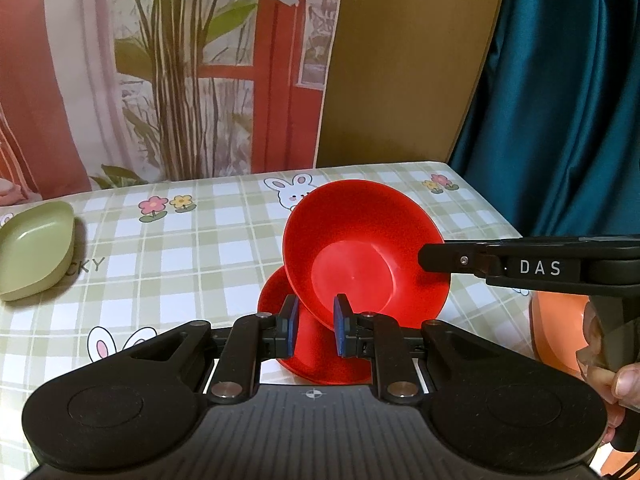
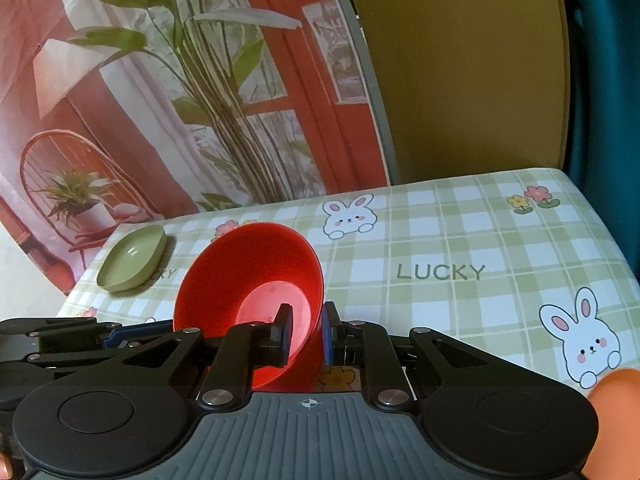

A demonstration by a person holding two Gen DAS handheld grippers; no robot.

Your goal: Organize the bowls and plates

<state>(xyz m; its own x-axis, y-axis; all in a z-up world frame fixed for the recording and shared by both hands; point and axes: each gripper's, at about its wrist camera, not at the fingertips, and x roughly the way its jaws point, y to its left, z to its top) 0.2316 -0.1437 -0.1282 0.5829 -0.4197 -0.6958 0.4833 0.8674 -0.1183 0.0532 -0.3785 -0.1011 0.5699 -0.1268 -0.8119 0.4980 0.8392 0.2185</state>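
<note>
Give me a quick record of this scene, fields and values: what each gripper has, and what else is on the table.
left gripper: shut on lower red bowl
right gripper: shut on tilted red bowl rim
red bowls: tilted, one behind the other
green dish: far left, on table
orange dish: near right edge
tablecloth: green check, rabbits, "LUCKY"

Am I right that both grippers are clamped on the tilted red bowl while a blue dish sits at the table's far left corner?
Not quite: the dish at the far left corner is green, not blue, as the right wrist view shows. The rest holds: the left gripper and the right gripper each pinch the rim of the tilted red bowl.
</note>
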